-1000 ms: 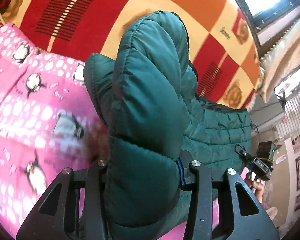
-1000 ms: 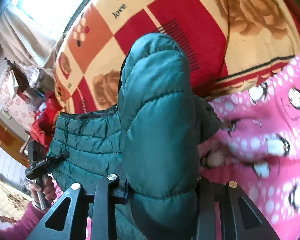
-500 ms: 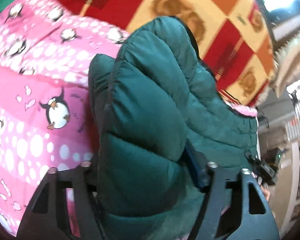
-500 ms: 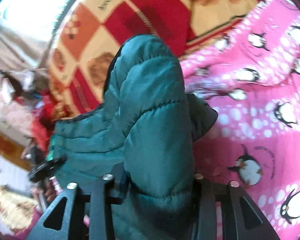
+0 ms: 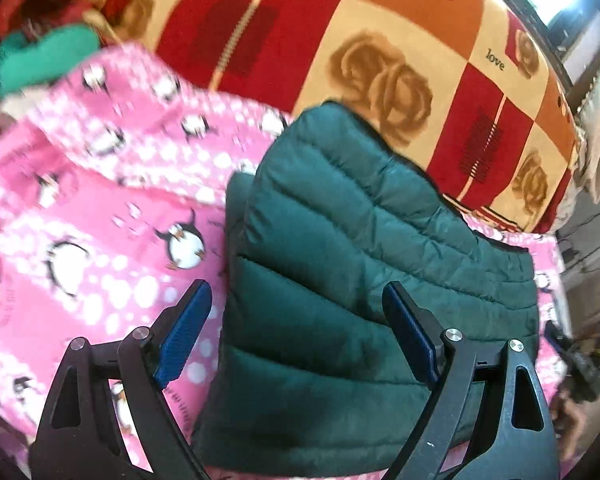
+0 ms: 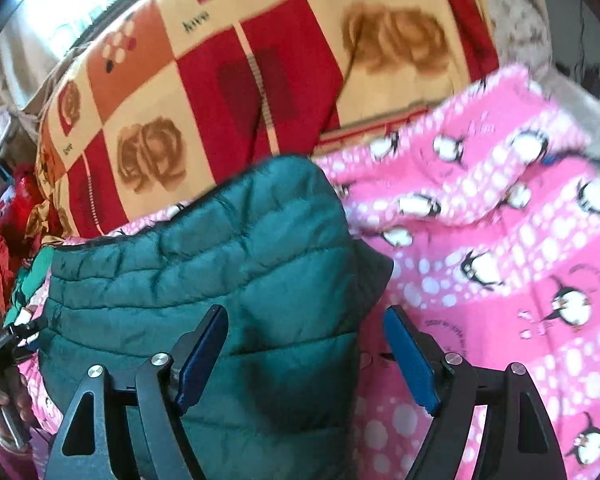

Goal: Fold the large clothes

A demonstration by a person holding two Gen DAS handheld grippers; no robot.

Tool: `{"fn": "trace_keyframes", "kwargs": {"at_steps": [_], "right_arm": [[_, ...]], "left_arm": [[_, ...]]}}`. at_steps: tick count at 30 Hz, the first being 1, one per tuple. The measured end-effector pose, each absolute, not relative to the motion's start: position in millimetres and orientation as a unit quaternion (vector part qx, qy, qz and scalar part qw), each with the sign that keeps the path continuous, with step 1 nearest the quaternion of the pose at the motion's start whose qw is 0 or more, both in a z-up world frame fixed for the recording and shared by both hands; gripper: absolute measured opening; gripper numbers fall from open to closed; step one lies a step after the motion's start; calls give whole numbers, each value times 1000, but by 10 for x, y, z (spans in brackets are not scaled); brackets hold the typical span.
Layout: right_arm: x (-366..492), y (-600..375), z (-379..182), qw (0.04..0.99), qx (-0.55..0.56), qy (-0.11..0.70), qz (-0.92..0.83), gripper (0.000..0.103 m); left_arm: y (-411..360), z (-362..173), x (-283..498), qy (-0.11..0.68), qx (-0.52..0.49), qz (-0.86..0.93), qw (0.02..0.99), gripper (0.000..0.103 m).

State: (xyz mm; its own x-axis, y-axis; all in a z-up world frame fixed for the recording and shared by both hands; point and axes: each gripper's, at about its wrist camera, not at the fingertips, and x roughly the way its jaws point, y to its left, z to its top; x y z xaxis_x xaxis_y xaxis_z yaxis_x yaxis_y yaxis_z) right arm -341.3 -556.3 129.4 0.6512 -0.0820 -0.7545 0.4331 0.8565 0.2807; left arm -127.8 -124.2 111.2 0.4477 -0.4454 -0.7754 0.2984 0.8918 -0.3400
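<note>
A pink fleece blanket printed with penguins and white dots (image 5: pixel 80 240) lies spread out. Behind it lies a red, orange and cream checked blanket with brown roses (image 6: pixel 228 92).

Each of the 2 fisheye views sits on a gripper, looking forward and steeply down along its fingers, close over the bed. The left view takes the jacket (image 5: pixel 340 264) from its left end, the right view from the opposite end. Both share the jacket (image 6: pixel 228 280), pink blanket (image 5: pixel 80 240) and checked quilt (image 6: pixel 228 80).
</note>
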Motion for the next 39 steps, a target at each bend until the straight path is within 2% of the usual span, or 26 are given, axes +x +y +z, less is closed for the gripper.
{"fn": "trace_keyframes", "kwargs": {"at_steps": [15, 23, 39], "right_arm": [[-3209, -4493, 1343, 895, 179, 387, -135, 78], [-3134, -4220, 1250, 897, 156, 396, -124, 78], [-3127, -4112, 1204, 899, 137, 397, -125, 79]], "left_arm": [[-1903, 1250, -2089, 380, 50, -188, 904, 87], [-1997, 1257, -2275, 347, 68, -191, 916, 87], [-2016, 1230, -2338, 339, 72, -180, 921, 87]]}}
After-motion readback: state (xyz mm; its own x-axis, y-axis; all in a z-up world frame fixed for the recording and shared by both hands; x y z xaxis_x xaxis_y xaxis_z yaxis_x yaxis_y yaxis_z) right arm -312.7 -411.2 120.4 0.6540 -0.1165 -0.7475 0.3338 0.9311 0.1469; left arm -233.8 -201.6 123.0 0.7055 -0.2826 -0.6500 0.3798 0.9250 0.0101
